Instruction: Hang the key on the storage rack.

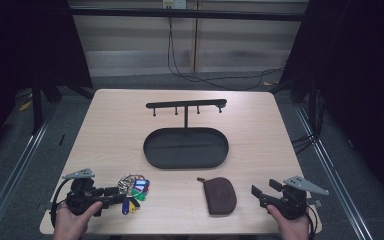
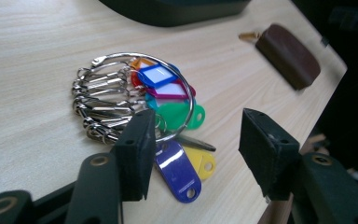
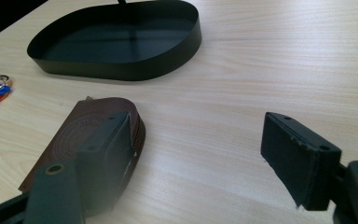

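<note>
The left gripper lies at the table's near left edge, jaws spread wide and gripping nothing; the bunch of keys (metal ring, steel clips, glossy plastic tags) sits just ahead, partly between the fingers. The right gripper is likewise wide open and empty, the brown leather-like pouch beside its left jaw. Beyond stands a matte black oval tray with a hook bar.
</note>
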The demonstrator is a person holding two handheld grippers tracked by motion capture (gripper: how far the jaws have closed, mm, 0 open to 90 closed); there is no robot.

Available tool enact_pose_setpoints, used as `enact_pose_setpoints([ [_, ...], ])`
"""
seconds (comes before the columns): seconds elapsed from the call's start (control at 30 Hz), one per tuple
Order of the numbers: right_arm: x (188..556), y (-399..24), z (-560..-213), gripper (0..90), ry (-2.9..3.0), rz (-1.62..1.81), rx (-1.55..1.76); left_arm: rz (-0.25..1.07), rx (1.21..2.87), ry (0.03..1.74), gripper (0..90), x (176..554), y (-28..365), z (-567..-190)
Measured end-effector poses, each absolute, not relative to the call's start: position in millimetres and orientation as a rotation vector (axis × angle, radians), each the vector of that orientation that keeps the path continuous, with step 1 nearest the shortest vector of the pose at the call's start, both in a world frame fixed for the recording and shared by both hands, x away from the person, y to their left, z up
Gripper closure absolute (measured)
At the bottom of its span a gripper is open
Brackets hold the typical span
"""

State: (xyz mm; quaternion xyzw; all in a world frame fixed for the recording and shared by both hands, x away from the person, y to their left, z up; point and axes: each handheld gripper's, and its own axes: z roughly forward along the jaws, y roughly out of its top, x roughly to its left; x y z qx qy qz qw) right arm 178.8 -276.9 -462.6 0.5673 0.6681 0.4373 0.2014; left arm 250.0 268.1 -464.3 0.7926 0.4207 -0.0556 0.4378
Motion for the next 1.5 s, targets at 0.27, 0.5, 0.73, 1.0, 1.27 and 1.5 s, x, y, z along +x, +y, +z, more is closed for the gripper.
enact_pose_setpoints([
  [0.27,182,-274,-464,23.1,1.903,1.212,1.597,-0.099,2.091,1.005,46.2,258,253,-452],
  [0.5,184,-273,-465,18.8,1.927,1.203,1.595,-0.072,2.153,0.964,51.4,259,239,-441],
  [0.73,185,-273,-465,16.7,1.938,1.205,1.596,-0.061,2.259,0.933,54.0,274,218,-426],
  [1.0,186,-272,-466,15.8,1.954,1.201,1.598,-0.080,2.322,0.920,53.5,277,210,-420],
  [1.27,187,-271,-467,15.6,1.968,1.179,1.603,-0.102,2.391,0.933,57.4,285,205,-420],
  [1.5,188,-267,-468,15.7,2.006,1.156,1.582,-0.114,2.473,0.950,57.7,288,200,-425],
])
